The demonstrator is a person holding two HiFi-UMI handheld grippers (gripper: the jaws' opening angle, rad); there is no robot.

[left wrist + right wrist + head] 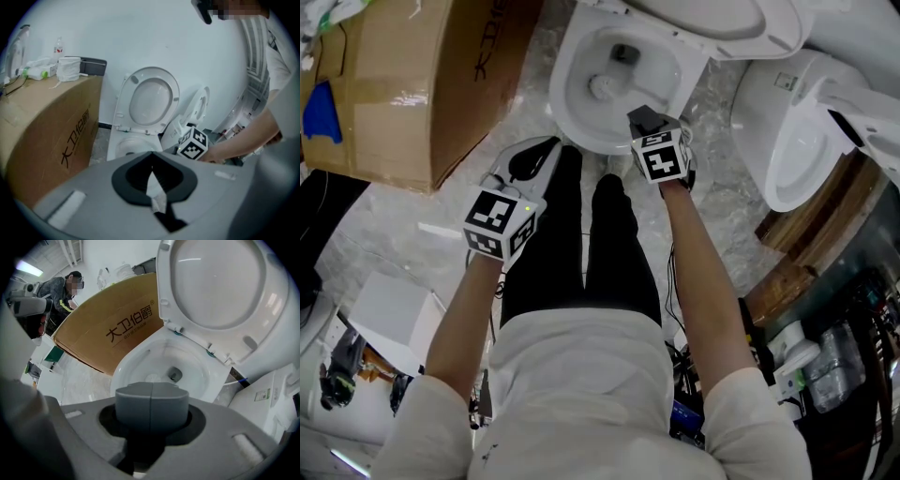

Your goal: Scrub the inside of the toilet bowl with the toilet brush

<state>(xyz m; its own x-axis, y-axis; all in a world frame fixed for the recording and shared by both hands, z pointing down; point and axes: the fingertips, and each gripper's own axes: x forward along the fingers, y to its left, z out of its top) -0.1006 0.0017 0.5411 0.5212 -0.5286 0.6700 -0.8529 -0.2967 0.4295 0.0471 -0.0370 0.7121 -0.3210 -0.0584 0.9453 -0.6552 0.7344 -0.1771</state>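
So: the toilet bowl (570, 112) sat straight ahead of the right gripper (642, 119), whose tips hung over the near rim, with the seat and lid (220, 282) tipped up behind. Inside the bowl, just past those tips and near the drain hole, lay a pale round lump (602, 87). It looked like a toilet brush head, but I couldn't make out a handle, so I can't confirm. The right jaws were pressed fully together, just a thin seam between them, nothing seen clamped. The left gripper (539, 155) was off to the left of the right one and further back from the bowl, beside the person's dark trouser legs (581, 244). Its jaws also met at the tips, holding nothing. Seen along the left jaws, the bowl was ahead and slightly left, and the right gripper's marker cube (193, 143) was ahead-right. A cardboard box (403, 94) stood left of both grippers, beside the bowl. A second toilet (797, 141) stood right of the right jaws.
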